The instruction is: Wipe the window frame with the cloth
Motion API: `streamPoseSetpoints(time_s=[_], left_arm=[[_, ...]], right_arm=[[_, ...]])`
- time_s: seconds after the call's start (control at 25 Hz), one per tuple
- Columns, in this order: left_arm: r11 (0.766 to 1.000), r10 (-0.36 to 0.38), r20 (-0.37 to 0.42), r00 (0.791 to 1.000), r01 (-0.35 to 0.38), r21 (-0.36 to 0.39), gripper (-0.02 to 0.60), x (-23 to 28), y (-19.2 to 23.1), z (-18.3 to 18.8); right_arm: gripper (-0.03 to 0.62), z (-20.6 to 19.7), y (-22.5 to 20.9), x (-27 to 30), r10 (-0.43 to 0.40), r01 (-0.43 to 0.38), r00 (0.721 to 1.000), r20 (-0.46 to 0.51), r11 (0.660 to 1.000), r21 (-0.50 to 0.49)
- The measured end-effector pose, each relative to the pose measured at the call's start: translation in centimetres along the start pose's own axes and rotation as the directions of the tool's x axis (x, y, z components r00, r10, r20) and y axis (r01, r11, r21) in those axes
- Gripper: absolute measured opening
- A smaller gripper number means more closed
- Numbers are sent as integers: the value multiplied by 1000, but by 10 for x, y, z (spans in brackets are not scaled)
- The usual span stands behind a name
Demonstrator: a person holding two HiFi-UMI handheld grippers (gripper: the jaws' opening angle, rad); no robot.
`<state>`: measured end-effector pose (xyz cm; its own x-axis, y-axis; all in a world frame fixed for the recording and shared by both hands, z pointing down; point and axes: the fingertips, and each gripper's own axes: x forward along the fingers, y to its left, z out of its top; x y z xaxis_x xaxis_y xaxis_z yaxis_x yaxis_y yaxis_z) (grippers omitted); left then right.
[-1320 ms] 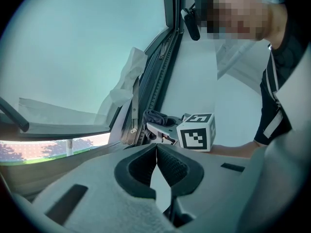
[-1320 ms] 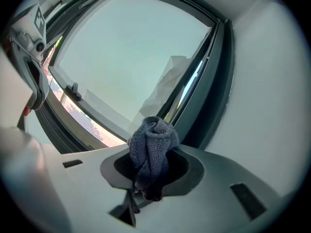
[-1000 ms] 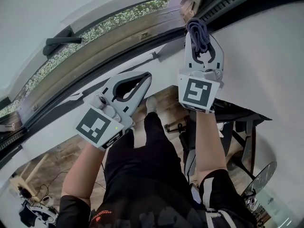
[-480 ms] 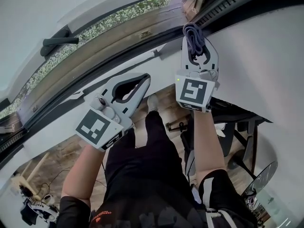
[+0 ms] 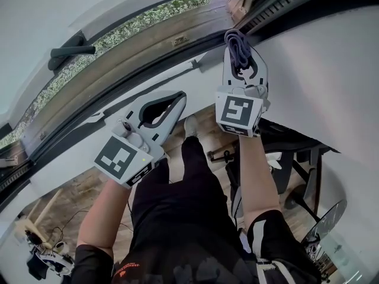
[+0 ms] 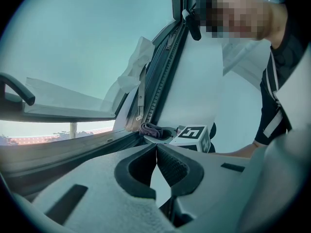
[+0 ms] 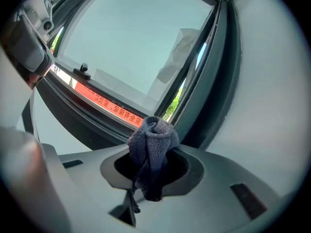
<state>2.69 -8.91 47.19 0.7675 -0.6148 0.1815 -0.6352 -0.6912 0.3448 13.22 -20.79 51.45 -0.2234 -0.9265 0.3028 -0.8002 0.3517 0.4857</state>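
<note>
A dark blue-grey cloth (image 5: 239, 45) (image 7: 151, 149) is bunched between the jaws of my right gripper (image 5: 241, 57) (image 7: 153, 130), which is shut on it. The cloth's tip reaches the dark window frame (image 5: 195, 47) near its right corner, by the upright frame bar (image 7: 204, 86). My left gripper (image 5: 179, 97) (image 6: 156, 147) hangs lower left, apart from the frame, jaws shut on nothing. In the left gripper view the cloth (image 6: 151, 129) and the right gripper's marker cube (image 6: 193, 134) show against the frame's bottom rail.
A black window handle (image 5: 70, 51) sits on the sash at upper left. The white wall (image 5: 331, 76) fills the right side. Below me are the person's legs, a wooden floor (image 5: 71, 194) and a black chair (image 5: 296, 158).
My right gripper has moved up and slightly left with the cloth, closer to the frame corner. The left gripper has barely moved.
</note>
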Motion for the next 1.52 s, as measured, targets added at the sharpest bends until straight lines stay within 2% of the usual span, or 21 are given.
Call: streamPoseSetpoints(time_s=[0.4, 0.56, 0.68, 0.76, 0.88, 1.12, 1.24, 1.4, 1.52], left_arm=[[1000, 27, 18, 999, -27, 10, 20, -19, -2, 10], [998, 59, 29, 998, -59, 14, 20, -38, 1, 17], [997, 77, 38, 996, -78, 24, 20, -55, 0, 24], [995, 97, 47, 994, -98, 31, 20, -69, -1, 31], [989, 139, 64, 988, -141, 34, 20, -92, 3, 39], [972, 226, 111, 968, -232, 46, 20, -141, 9, 60], [957, 270, 139, 953, -282, 68, 20, -165, 11, 74], [947, 296, 165, 941, -312, 82, 20, -195, 4, 87], [938, 312, 189, 931, -333, 95, 20, -214, -1, 95]], right_arm=[[103, 2, 3, -6, 39, -38, 999, -18, 997, 61], [104, 15, 9, -19, 79, -80, 997, 8, 994, 81], [103, 38, 12, -35, 127, -134, 990, 58, 981, 139], [104, 55, 15, -49, 169, -184, 981, 98, 967, 175], [103, 80, 19, -70, 219, -243, 965, 144, 953, 179], [104, 134, 15, -103, 261, -313, 937, 234, 922, 227], [104, 167, 14, -115, 283, -351, 914, 292, 911, 215], [104, 204, 17, -140, 306, -390, 887, 346, 897, 208], [104, 233, 31, -158, 354, -444, 850, 390, 880, 169]])
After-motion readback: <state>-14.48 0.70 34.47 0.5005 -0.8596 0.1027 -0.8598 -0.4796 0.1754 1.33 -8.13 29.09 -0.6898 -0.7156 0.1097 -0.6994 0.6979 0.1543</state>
